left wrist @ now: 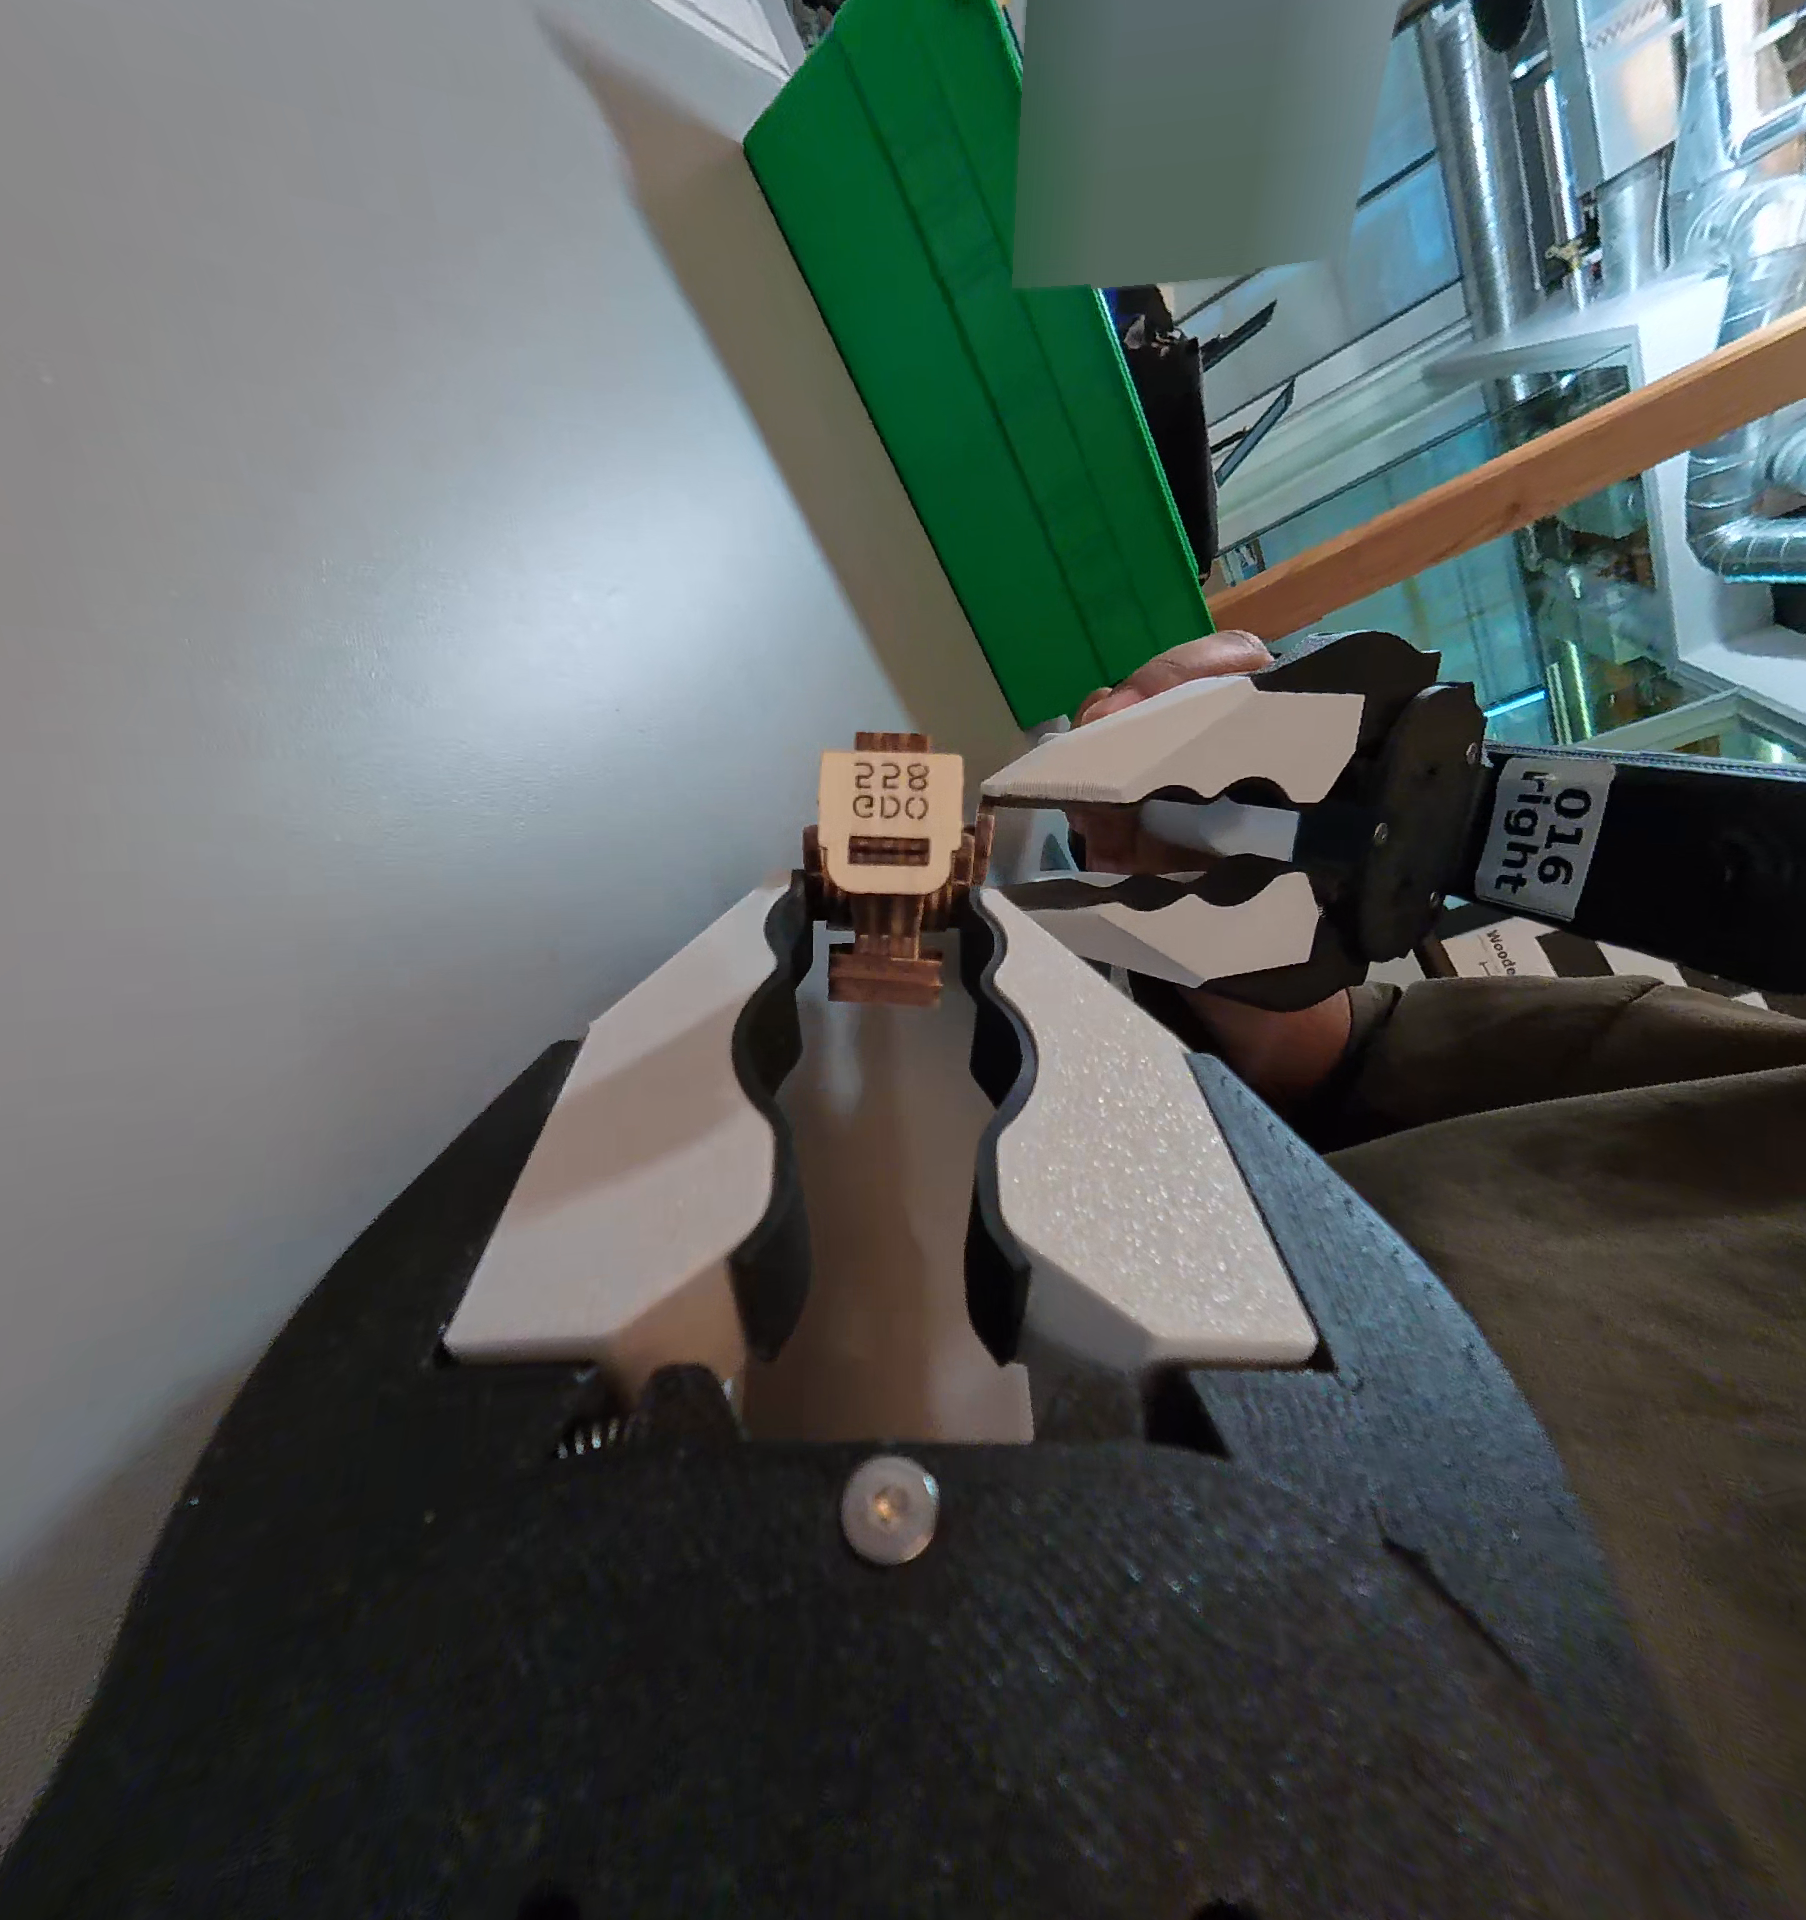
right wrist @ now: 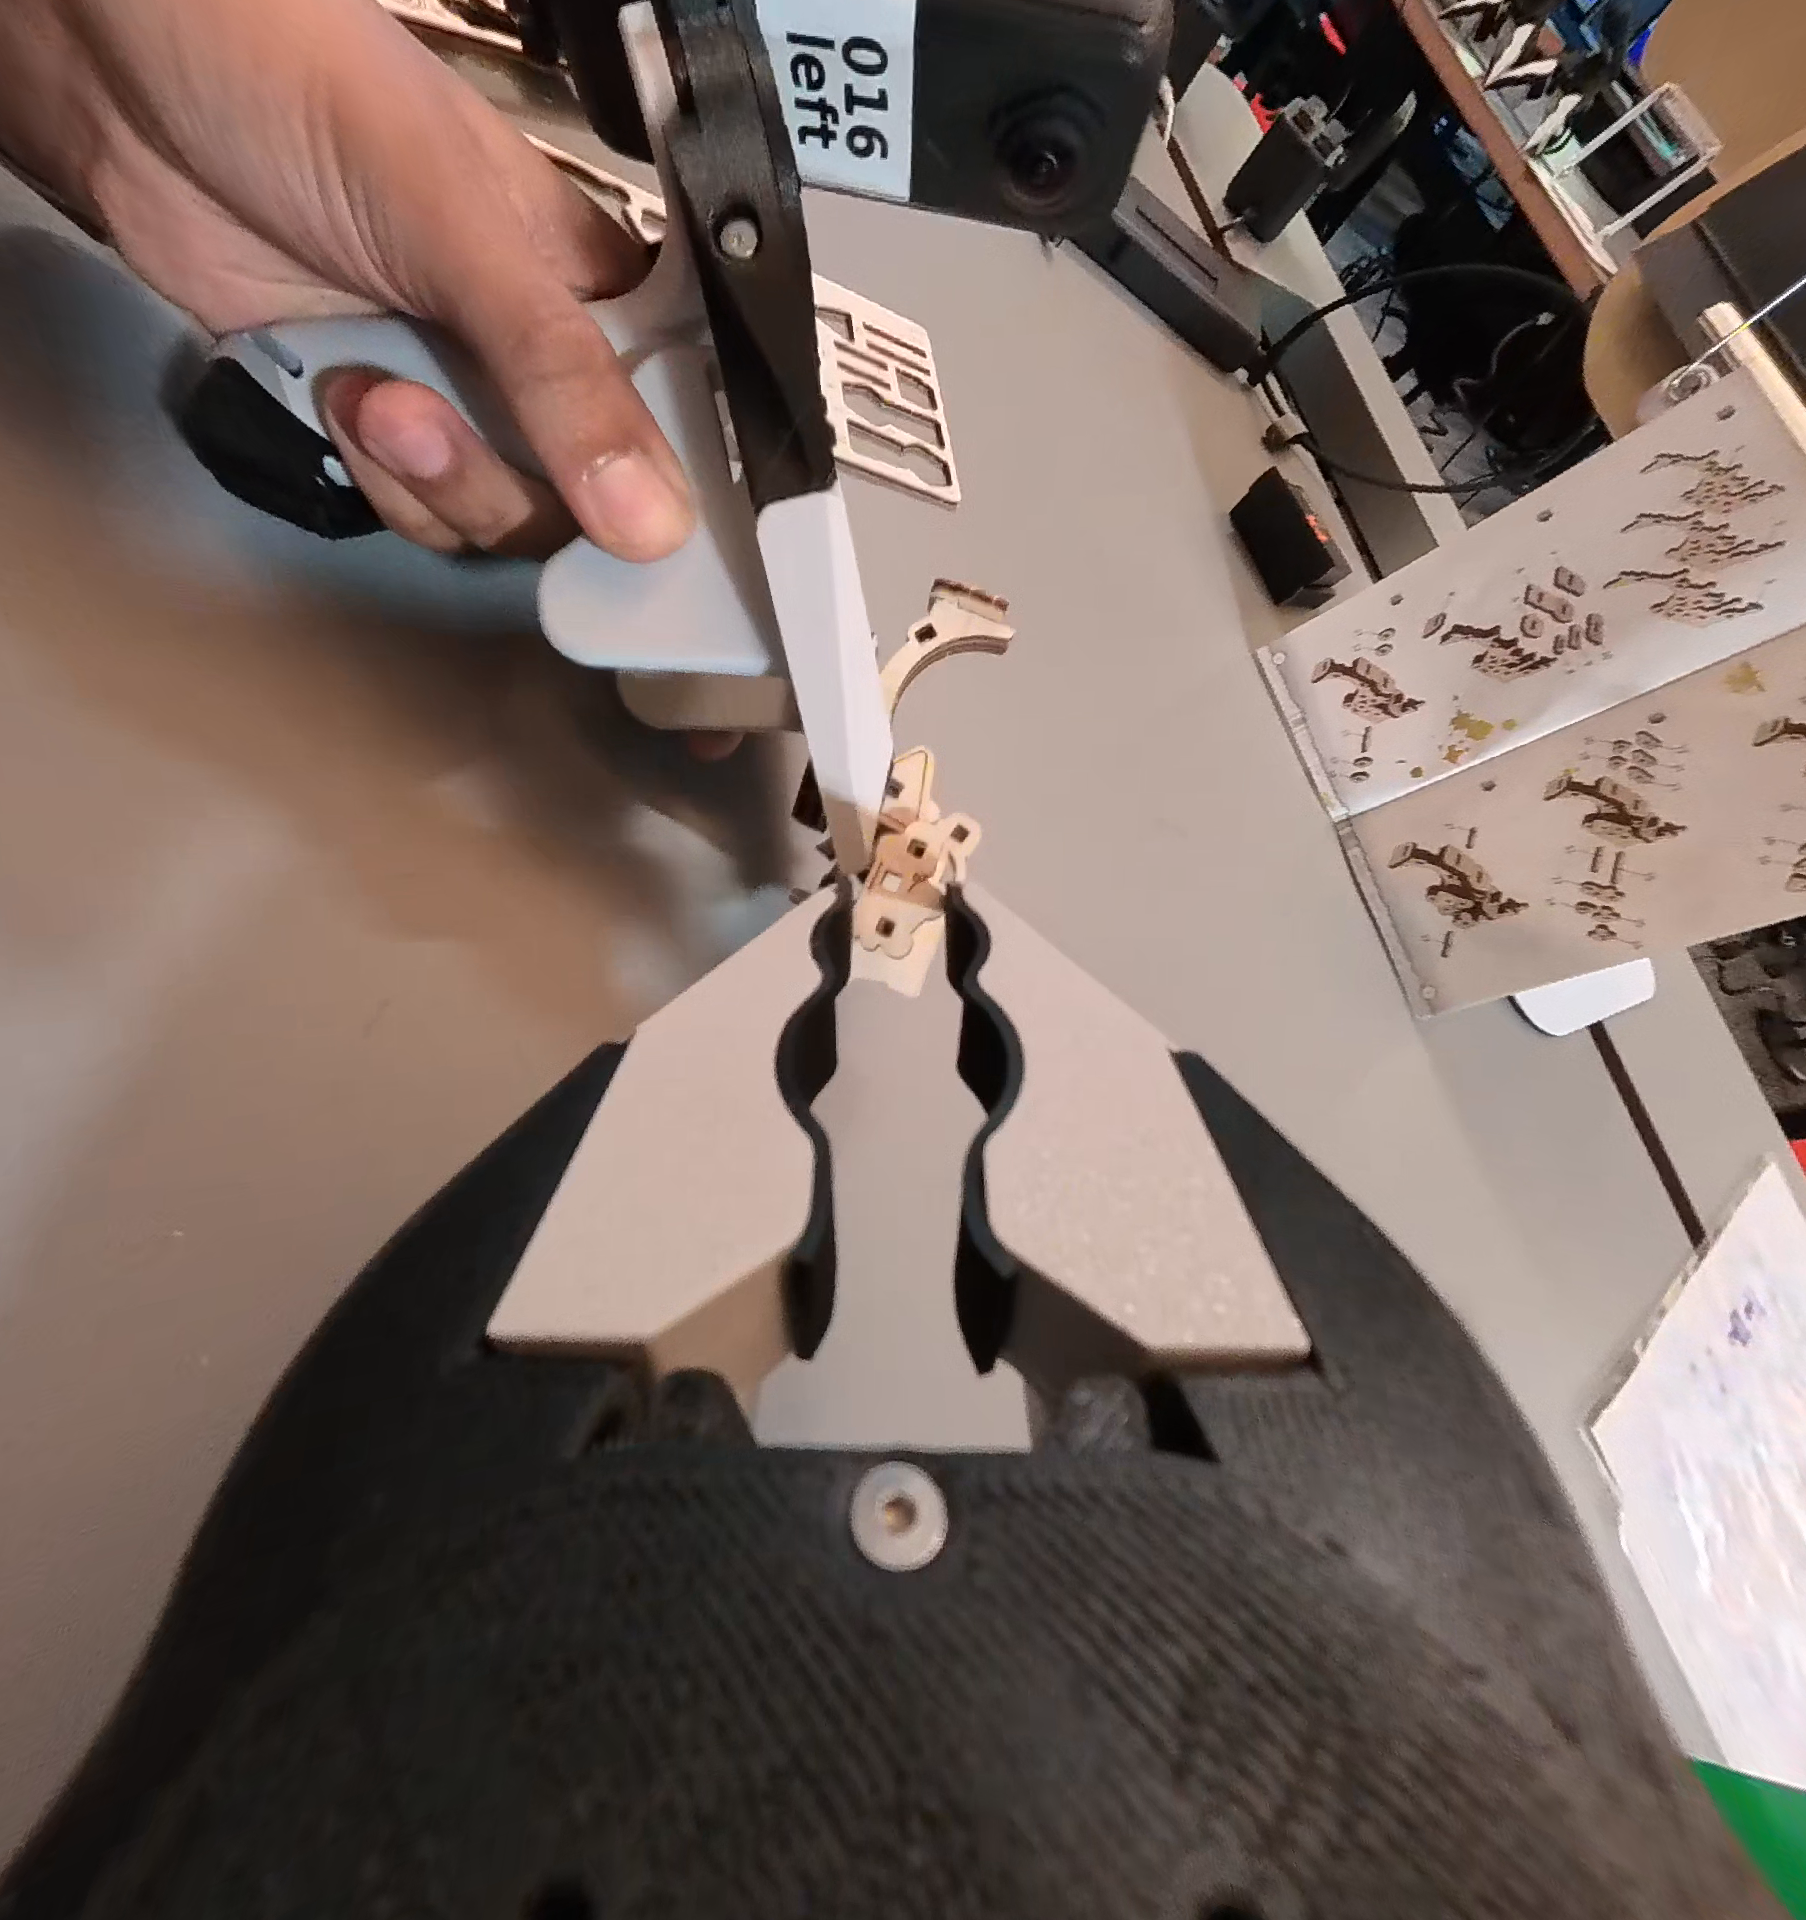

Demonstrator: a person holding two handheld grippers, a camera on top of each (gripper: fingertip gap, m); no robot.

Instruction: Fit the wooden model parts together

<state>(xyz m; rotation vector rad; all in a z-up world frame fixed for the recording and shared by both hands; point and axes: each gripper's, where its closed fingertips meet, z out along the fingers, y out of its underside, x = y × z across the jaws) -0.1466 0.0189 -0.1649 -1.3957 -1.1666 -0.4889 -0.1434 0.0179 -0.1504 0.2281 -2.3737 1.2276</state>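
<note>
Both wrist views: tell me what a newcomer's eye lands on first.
First, the small wooden model pinched at the tips of the left tongs, dead centre of the left wrist view. Next, the right tongs closing in from the right. In the right wrist view, the instruction sheet lies on the grey table.

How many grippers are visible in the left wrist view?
2: the left gripper in the foreground, shut on the wooden model; the right gripper beside it at right, its tips apart.

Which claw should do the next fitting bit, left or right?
Right, probably. The left gripper is shut on the wooden model, holding it steady; the right gripper has its tips at the model's side.
</note>
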